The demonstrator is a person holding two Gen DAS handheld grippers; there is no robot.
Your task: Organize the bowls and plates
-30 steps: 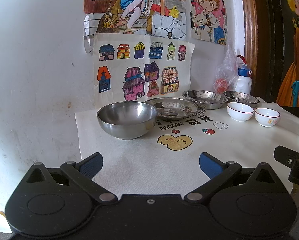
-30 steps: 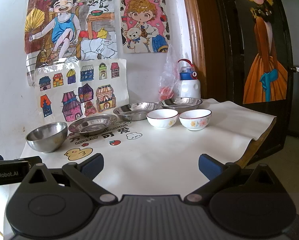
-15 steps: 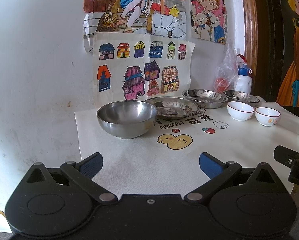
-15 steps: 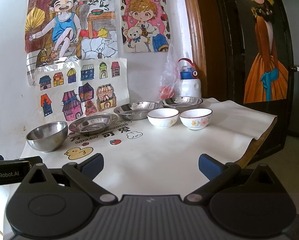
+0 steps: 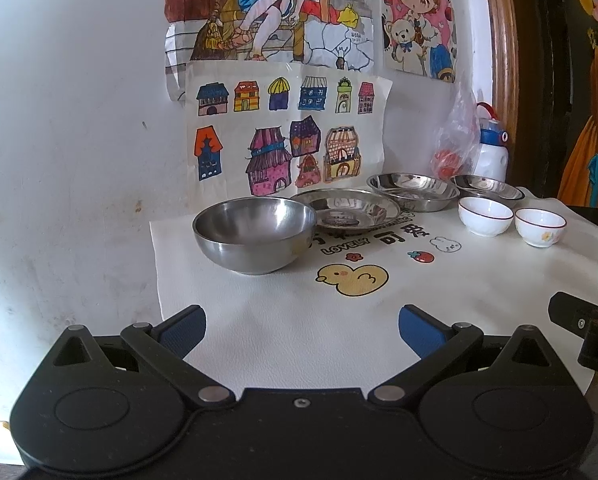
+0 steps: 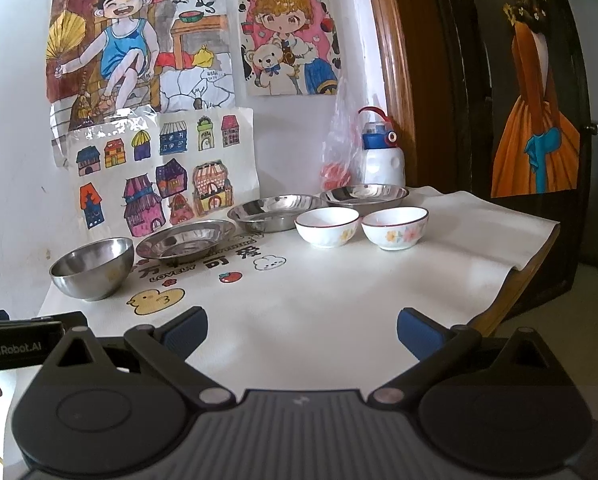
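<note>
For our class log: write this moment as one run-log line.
left tool open, empty | right tool open, empty | steel bowl, three steel plates, two white bowls unstacked

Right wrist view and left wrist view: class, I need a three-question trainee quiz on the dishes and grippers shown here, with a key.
1. True or false: the two white bowls are stacked.
2. How many steel plates stand on the table?
3. Which dish is nearest the left gripper? A. deep steel bowl B. flowered white bowl C. water bottle

Key: 1 false, they stand side by side; 2 three; 3 A. The right gripper is open too, holding nothing.
</note>
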